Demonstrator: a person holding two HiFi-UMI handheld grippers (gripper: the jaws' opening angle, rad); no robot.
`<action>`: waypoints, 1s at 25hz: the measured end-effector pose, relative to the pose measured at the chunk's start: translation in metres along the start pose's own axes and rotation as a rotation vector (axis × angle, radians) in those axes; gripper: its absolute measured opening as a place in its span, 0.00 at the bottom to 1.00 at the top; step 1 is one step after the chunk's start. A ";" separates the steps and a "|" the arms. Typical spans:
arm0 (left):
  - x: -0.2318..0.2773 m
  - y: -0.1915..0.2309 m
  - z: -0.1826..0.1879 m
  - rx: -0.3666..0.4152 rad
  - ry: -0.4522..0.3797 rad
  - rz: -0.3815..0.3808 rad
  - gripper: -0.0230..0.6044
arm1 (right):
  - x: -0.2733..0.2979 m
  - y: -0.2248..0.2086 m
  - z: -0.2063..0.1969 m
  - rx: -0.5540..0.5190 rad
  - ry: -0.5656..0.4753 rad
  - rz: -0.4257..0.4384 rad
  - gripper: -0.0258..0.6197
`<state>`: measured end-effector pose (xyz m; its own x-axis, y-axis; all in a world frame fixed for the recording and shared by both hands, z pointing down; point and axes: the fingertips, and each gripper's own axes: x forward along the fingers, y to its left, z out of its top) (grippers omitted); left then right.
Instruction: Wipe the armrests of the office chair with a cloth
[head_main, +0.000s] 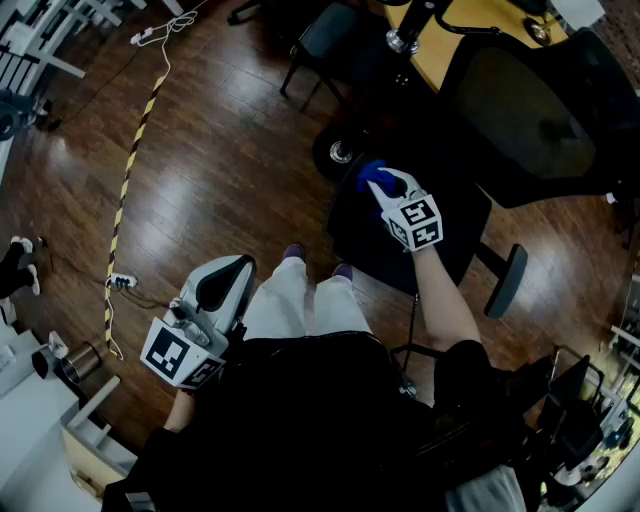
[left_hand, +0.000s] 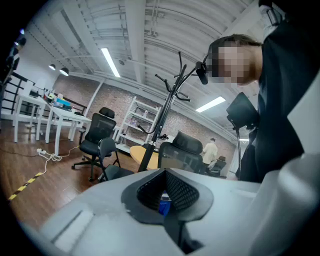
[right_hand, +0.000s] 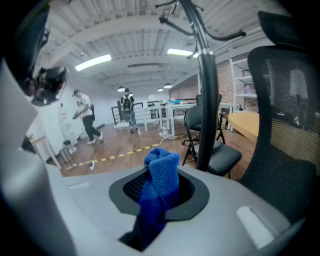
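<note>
The black office chair stands in front of me in the head view, with a mesh backrest (head_main: 540, 110), a dark seat (head_main: 365, 240) and one armrest (head_main: 507, 280) at its right side. My right gripper (head_main: 385, 185) is over the seat's far edge, shut on a blue knitted cloth (head_main: 375, 178). In the right gripper view the blue cloth (right_hand: 160, 175) sticks up out of the right gripper (right_hand: 160, 187), with the backrest (right_hand: 290, 125) close on the right. My left gripper (head_main: 228, 275) hangs low at my left side, away from the chair. The left gripper (left_hand: 165, 192) has its pads together and points upward.
A coat-stand pole (right_hand: 205, 100) rises just beyond the cloth. A second black chair (head_main: 330, 40) and a yellow table (head_main: 480, 20) stand behind. Yellow-black tape (head_main: 130, 170) and a power strip (head_main: 122, 282) lie on the wood floor. Two people (right_hand: 82, 117) walk far off.
</note>
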<state>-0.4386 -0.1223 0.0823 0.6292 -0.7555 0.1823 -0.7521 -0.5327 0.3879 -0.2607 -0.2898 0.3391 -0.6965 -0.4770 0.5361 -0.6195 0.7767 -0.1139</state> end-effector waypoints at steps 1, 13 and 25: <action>0.001 0.001 0.003 0.011 -0.016 -0.007 0.04 | 0.012 -0.015 -0.005 -0.037 0.037 -0.045 0.13; -0.030 0.031 -0.025 0.026 -0.031 0.138 0.04 | 0.099 -0.084 -0.016 -0.253 0.369 0.011 0.12; -0.015 0.053 0.000 0.026 -0.076 0.117 0.04 | 0.103 0.053 -0.046 -0.613 0.583 0.360 0.13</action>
<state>-0.4878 -0.1389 0.0997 0.5207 -0.8393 0.1561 -0.8253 -0.4480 0.3438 -0.3486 -0.2785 0.4266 -0.4147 -0.0103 0.9099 0.0154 0.9997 0.0184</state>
